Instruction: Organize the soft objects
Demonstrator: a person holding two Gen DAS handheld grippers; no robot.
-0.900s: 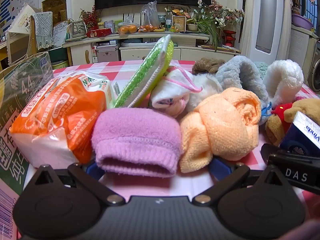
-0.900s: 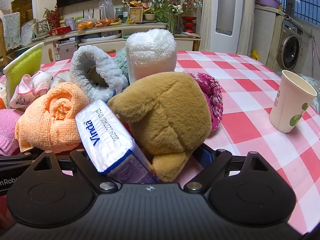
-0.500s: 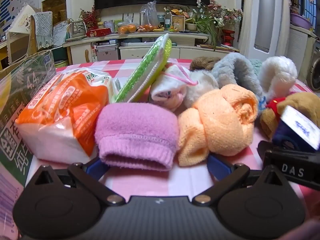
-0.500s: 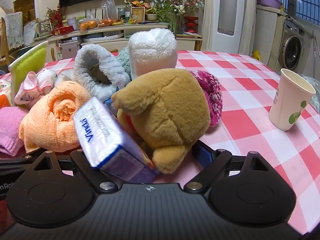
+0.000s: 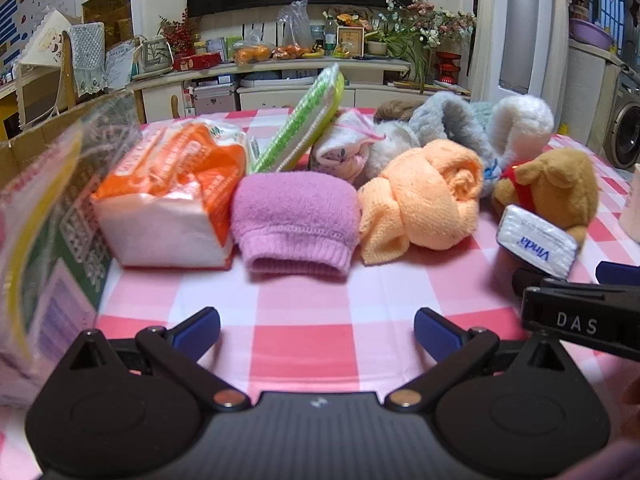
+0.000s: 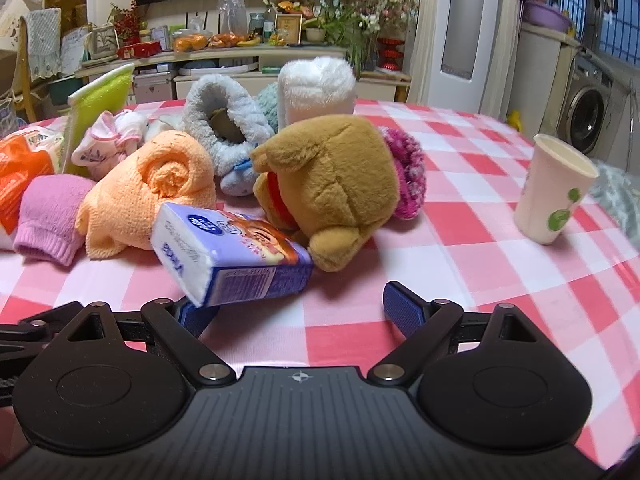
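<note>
Tissue pack (image 6: 236, 254) lies at ten o'clock from your wide-open, empty right gripper (image 6: 300, 314), long side slanting left-to-right; left gripper (image 5: 316, 330) gapes empty too.

Left gripper (image 5: 317, 330): matte black ribbed plastic body, two rounded lobes each with a shallow disc recess, black linkage arms on silver pivot screws, blue rectangular finger pads (image 5: 199, 329). Small white emblem at body centre.

Right gripper (image 6: 302, 311): same build, with a crosshair mark. Its black side bar reads "DAS" in the left view.
</note>
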